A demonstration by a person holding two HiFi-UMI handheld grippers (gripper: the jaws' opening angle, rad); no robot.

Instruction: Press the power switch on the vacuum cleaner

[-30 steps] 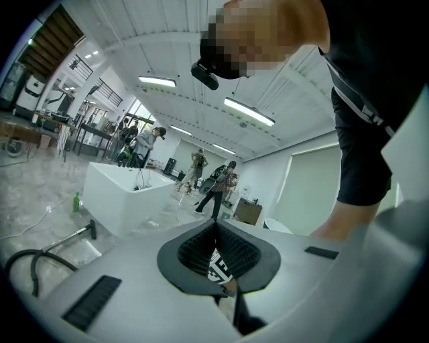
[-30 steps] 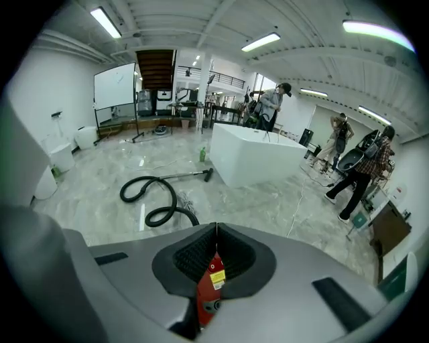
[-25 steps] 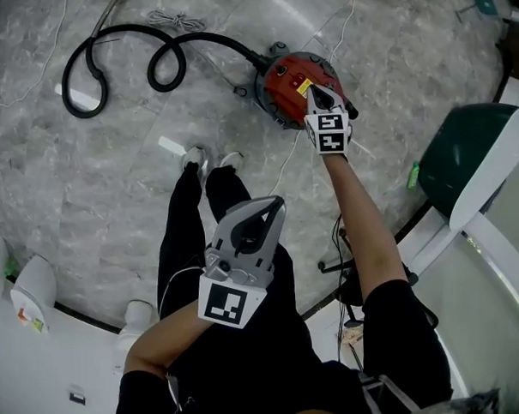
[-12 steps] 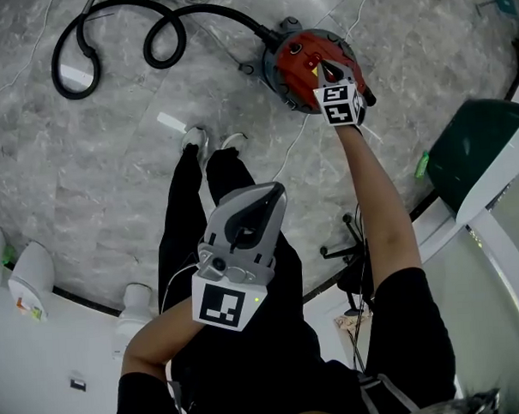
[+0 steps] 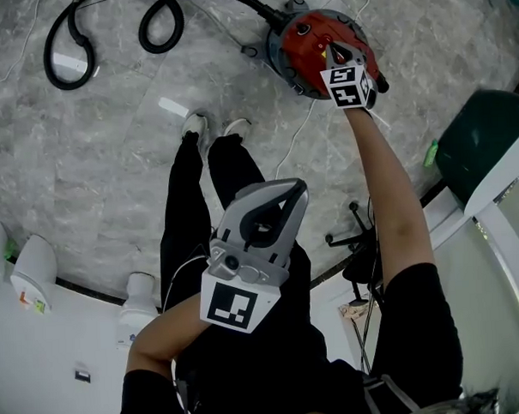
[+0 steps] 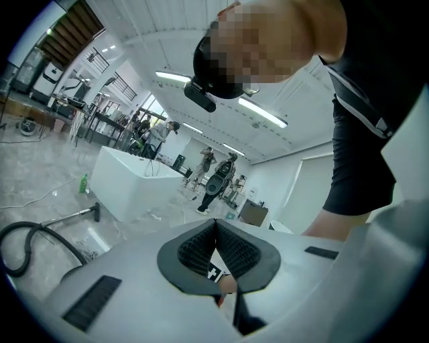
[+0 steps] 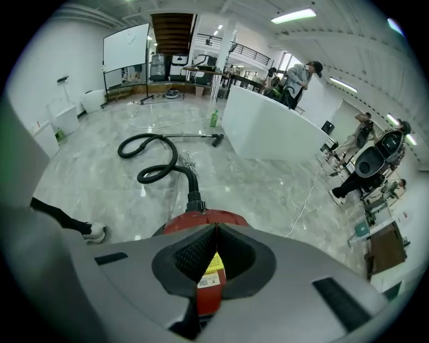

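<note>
The red vacuum cleaner [image 5: 308,41] sits on the marble floor at the top of the head view, its black hose [image 5: 106,28] coiling off to the left. My right gripper [image 5: 337,50] is shut, its tips down over the cleaner's red top. In the right gripper view the shut jaws [image 7: 216,229] frame the red body [image 7: 201,219] and a yellow label [image 7: 214,263] just below them. The switch itself is hidden under the jaws. My left gripper [image 5: 286,192] is shut and held up near my waist, empty; in the left gripper view [image 6: 216,223] it points back at my body.
My feet [image 5: 213,125] stand just left of the cleaner. A white power cord [image 5: 293,145] trails across the floor. A dark green machine [image 5: 489,145] stands at the right, white counters [image 5: 40,289] at lower left. A white island [image 7: 275,130] and several people show in the distance.
The right gripper has stayed over the cleaner's top while the whole view shifted; the cleaner now sits higher and further right. The left gripper has drifted slightly right.
</note>
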